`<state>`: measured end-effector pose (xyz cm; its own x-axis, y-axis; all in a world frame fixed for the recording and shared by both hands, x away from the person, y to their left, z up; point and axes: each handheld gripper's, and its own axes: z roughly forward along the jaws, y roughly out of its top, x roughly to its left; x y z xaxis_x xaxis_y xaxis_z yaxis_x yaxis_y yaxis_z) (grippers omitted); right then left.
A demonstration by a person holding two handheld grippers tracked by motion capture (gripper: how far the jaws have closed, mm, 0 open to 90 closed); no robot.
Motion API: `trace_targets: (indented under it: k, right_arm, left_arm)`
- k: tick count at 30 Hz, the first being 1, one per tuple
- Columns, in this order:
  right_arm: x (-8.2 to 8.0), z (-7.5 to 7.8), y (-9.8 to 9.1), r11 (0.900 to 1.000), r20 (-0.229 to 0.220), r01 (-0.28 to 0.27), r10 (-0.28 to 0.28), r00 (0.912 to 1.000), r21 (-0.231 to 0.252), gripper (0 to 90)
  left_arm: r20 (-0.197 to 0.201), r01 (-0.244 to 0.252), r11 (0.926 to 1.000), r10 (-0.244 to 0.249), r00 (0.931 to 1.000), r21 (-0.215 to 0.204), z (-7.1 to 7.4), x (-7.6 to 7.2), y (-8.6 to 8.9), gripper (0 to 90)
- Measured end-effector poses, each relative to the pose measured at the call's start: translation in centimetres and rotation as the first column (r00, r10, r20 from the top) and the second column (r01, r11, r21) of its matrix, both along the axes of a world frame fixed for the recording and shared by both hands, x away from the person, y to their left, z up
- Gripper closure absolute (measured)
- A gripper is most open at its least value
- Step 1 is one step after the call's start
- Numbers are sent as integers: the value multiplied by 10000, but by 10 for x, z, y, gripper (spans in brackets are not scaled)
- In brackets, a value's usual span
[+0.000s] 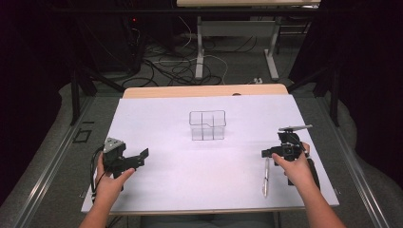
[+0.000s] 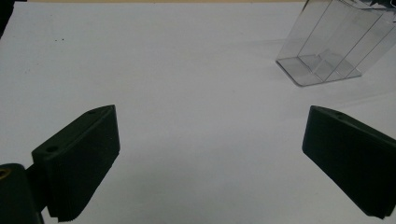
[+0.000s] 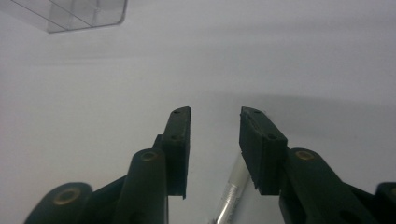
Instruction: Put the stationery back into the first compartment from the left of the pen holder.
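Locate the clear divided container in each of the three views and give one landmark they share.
High view: the clear divided container stands at the middle of the white table.
Left gripper view: upper right corner, beyond the open claw.
Right gripper view: upper left corner, cut by the edge.
Shared landmark: the white table surface.

- Plain white rectangular table sheet (image 1: 190, 161), unpatterned.
- Clear colourless plastic divided box (image 1: 207, 125), ahead of both grippers.
- Black left gripper (image 1: 142, 156) and black right gripper (image 1: 264, 153).
- Silvery slim pen (image 1: 266, 178) beneath the right gripper.

No legible text, labels or nos. anywhere.
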<state>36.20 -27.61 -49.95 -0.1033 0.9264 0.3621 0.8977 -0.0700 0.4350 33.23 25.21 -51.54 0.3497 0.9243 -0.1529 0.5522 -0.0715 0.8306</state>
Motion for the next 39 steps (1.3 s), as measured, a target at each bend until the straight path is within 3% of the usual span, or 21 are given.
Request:
trace_targets:
  k: [2,9,14,23,25,30,31,32,33,39]
  right_arm:
    - [1,-3,-3,9999,-313,84,-86,9995,-69,659]
    - [1,-6,-4,9988,-287,479,-482,9984,-140,698]
    - [3,-10,-5,9976,-799,599,-626,9948,-350,703]
    - [6,-23,-10,9937,-1544,1114,-1112,9817,-68,721]
    - [6,-24,-11,9950,-1801,997,-992,9786,-63,722]
    - [8,-29,-10,9916,-1818,1294,-1276,9750,-17,743]
    - [8,-28,-11,9942,-2095,1062,-1071,9719,-159,748]
    - [8,-28,-11,9942,-2095,1062,-1071,9719,-159,748]
    - [8,-30,-10,9921,-1958,1250,-1229,9729,-13,750]
    - [9,-35,-11,9884,-2173,1515,-1452,9652,122,764]
  left_arm:
    - [6,-1,10000,1,10000,5,0,0,0,42]
    - [-15,18,10000,-18,10000,55,-1,0,-1,45]
    - [-22,32,10000,-32,10000,72,-1,0,-1,48]
    - [-56,50,9999,-49,10000,111,-2,1,-2,51]
    - [-56,49,9999,-48,10000,131,-2,1,-2,51]
    - [-55,45,9999,-45,10000,133,-2,1,-2,51]
    - [-55,49,9999,-48,10000,131,-2,1,-2,51]
    - [-53,51,9999,-51,10000,135,-2,1,-2,51]
    - [-51,48,9999,-47,10000,140,-2,1,-2,51]
    - [-29,70,9998,-69,10000,187,-2,1,-2,52]
